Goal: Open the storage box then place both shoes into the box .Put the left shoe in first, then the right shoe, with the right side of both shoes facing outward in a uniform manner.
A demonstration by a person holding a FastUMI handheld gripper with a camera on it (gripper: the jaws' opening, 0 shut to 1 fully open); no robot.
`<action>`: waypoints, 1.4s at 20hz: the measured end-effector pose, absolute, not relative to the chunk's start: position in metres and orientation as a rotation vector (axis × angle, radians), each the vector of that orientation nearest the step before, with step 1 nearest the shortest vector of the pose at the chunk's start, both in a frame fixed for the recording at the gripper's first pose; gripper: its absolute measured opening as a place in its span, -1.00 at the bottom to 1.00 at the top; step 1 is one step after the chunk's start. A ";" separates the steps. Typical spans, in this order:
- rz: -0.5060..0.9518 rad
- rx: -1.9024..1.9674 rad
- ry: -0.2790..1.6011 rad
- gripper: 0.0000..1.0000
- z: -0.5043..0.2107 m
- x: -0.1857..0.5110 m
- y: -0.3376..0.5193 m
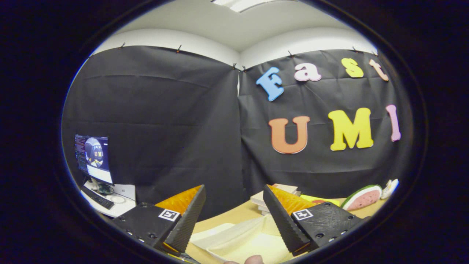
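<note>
While the tongs [234,200] gape, the storage box [238,238] lies below them.

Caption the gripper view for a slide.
Open gripper held above the pale storage box on the wooden table, jaws apart and empty.

Storage box [238,238] partly behind claw [234,205]

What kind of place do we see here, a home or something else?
Probably a recording booth in a lab or office, not a home: black cloth walls, a monitor on a side desk, a wooden table. The tool is open, holding nothing.
</note>
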State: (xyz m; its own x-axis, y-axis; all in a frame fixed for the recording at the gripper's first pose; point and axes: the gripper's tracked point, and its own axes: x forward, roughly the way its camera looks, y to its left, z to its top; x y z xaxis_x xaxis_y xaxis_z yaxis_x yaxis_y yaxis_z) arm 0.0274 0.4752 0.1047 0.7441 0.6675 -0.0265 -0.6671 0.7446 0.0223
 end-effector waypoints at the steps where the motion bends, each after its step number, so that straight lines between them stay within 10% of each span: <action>1: 0.706 0.018 0.035 0.91 0.107 0.032 0.452; 16: 0.255 -0.098 0.029 0.91 0.068 0.066 0.092; 28: 0.093 -0.026 0.587 0.92 -0.136 0.109 0.017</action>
State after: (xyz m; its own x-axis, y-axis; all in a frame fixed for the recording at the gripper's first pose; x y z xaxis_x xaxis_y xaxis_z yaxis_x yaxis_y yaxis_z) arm 0.1090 0.0169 -0.1358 0.8287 0.0802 -0.5539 -0.0951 0.9955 0.0017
